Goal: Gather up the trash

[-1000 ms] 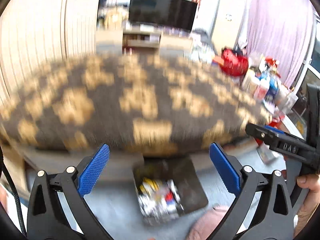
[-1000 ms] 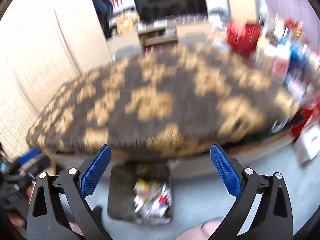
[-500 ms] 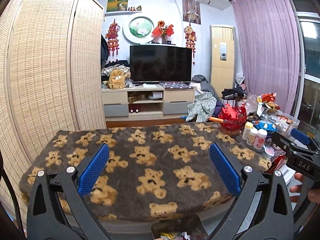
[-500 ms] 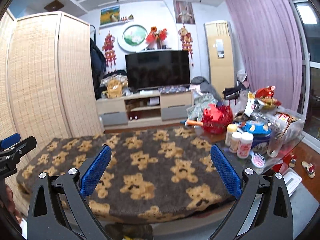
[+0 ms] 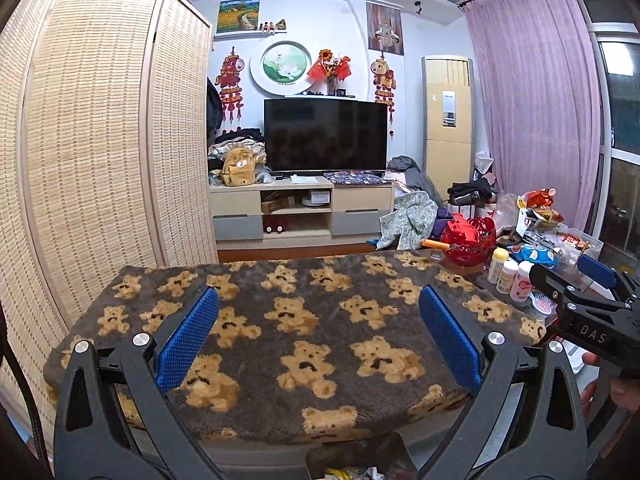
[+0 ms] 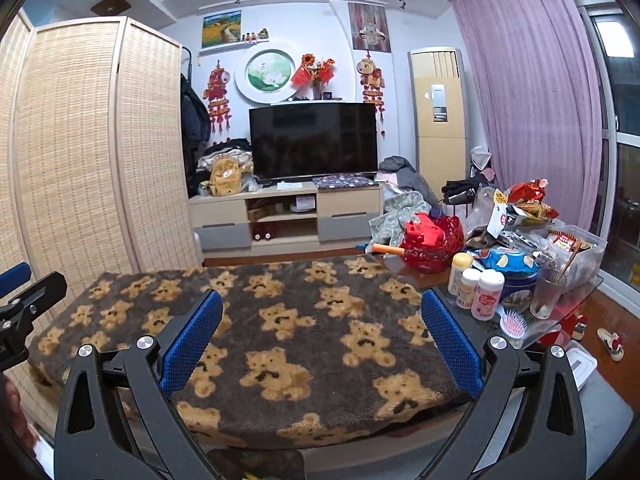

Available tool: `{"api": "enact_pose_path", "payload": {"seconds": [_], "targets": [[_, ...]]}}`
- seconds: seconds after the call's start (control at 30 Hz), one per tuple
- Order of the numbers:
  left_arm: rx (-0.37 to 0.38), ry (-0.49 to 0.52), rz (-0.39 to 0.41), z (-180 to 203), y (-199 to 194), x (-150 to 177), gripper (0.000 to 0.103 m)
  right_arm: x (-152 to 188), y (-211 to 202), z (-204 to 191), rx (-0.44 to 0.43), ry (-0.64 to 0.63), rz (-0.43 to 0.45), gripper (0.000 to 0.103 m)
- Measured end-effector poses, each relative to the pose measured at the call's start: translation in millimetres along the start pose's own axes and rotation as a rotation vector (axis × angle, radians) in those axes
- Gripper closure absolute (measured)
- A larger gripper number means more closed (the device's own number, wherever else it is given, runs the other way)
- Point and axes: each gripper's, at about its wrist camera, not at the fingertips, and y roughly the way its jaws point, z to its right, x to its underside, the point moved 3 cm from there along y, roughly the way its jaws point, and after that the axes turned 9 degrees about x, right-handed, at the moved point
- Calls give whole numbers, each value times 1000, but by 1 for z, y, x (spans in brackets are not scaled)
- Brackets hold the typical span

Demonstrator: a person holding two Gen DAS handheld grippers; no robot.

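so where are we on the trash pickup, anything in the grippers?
Done, apparently: the bin below the table edge already holds crumpled wrappers, and the teddy-bear blanket shows no litter. In hand: nothing; left gripper and right gripper are both open and empty, raised toward the room. Left: possibly the snack packaging on the cluttered side table, though I can't tell whether any of it is trash.

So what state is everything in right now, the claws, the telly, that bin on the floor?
Left claw: open, holding nothing.
Right claw: open, holding nothing.
TV: screen dark.
Bin: on the floor below the table edge, wrappers inside.
Bear blanket: spread flat, nothing lying on it.
Drinking glass: upright.
Purple curtain: drawn.
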Motion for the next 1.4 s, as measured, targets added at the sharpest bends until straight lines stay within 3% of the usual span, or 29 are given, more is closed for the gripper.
{"api": "enact_pose_path", "payload": {"seconds": [1.4], "targets": [[-26, -17, -13, -2, -11, 3, 8, -5, -11, -7, 0, 2, -7, 3]]}}
